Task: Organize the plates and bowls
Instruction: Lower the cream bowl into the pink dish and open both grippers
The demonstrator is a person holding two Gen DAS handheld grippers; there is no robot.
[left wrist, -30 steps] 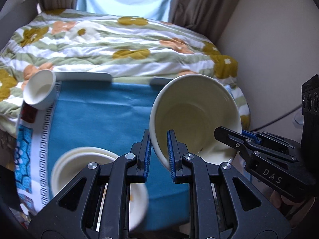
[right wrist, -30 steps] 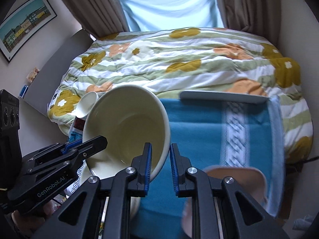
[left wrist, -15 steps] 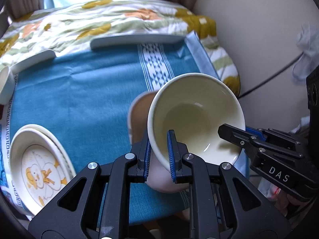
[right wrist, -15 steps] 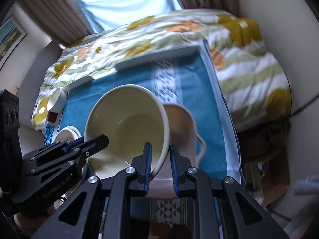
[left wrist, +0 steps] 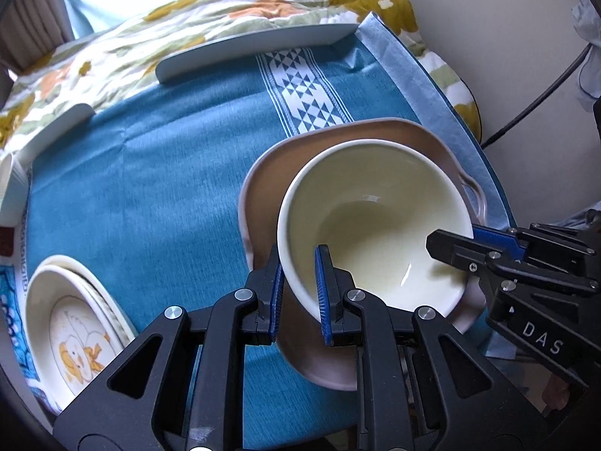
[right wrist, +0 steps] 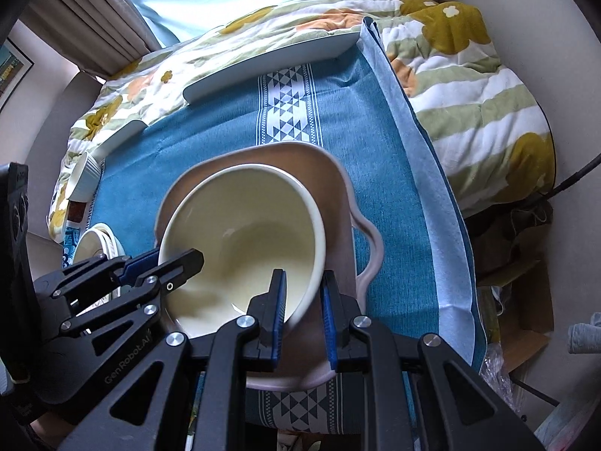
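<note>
A large cream bowl is held by its rim from two sides. My left gripper is shut on the near-left rim, one pad inside and one outside. My right gripper is shut on the opposite rim in the same way; it also shows in the left wrist view. The bowl tilts slightly, low inside the outline of a pink handled dish on the blue cloth. I cannot tell whether bowl and dish touch. A stack of cream plates with a duck picture lies at the cloth's left.
A small white cup stands at the cloth's far left corner. Curved white tray edges border the far side of the blue cloth. A flowered quilt lies beyond, with a wall and cable to the right.
Both grippers have carried the cream bowl to the right and down. It hung high over the cloth before and now sits low over the pink dish.
</note>
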